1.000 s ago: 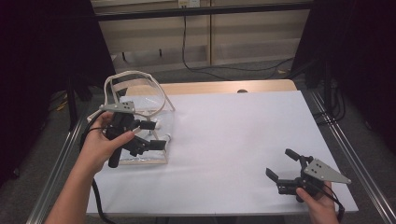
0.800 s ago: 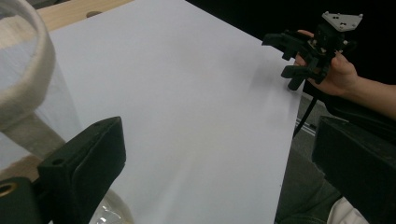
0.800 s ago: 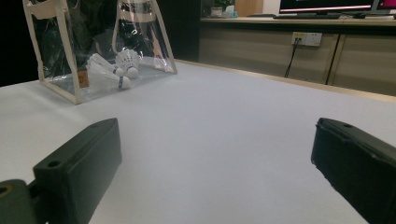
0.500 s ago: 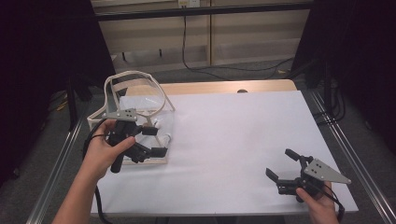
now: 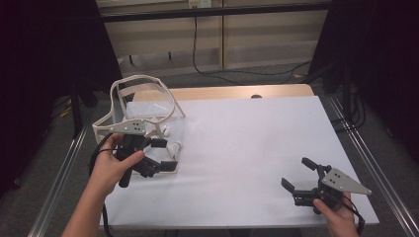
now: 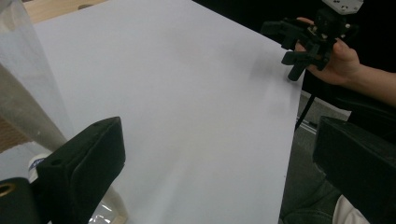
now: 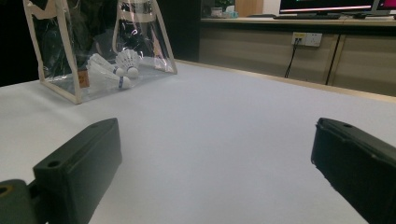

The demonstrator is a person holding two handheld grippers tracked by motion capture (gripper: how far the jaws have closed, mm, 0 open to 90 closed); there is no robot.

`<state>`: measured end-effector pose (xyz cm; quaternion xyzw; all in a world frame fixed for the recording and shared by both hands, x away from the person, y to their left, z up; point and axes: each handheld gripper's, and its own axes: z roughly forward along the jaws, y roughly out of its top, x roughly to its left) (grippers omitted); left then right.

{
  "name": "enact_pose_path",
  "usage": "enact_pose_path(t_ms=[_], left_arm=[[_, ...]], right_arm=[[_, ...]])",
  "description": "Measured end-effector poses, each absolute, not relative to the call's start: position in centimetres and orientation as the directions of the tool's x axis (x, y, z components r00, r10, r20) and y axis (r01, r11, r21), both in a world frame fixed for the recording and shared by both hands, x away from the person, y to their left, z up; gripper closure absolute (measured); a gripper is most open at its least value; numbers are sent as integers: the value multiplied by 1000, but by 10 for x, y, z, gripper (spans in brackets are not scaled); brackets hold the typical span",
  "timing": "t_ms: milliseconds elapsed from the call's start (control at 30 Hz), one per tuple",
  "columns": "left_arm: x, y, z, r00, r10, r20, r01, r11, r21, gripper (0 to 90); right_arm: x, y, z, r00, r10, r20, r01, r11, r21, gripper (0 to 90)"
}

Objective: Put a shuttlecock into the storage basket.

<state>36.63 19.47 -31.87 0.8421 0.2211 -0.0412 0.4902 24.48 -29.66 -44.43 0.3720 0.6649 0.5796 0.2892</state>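
Forearm in from the bottom left of the high view, and the left gripper (image 5: 157,157) sits low at the near corner of the clear bag (image 5: 148,106), jaws spread wide with nothing between them; in its own view the two black jaws stand far apart over bare white sheet, a sliver of the bag's clear wall at the left edge. Over on the other side, the right gripper (image 5: 302,176) hangs at the near right corner of the table (image 5: 257,138), jaws parted and empty as well, hand tucked under it right at the front edge. The bag stands upright at the table's far left, mouth up, cream-trimmed handles arching over the top, its long side running away from the person along the left edge. Inside it, seen from the right gripper view, two shuttlecocks (image 7: 114,70) lie on the bag's floor, the lower one with its cork tip pointing toward the open table. White sheet stretches wide and bare between the two grippers, which are well apart. The bag sits close to the table's left edge.
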Motion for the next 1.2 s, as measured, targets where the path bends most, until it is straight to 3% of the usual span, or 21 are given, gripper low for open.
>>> enact_pose_path(t_ms=[1200], left_arm=[[363,201,-354,899,325,-294,414,-411,812,30]], right_arm=[[245,-296,-445,-555,830,47,159,51,986,14]])
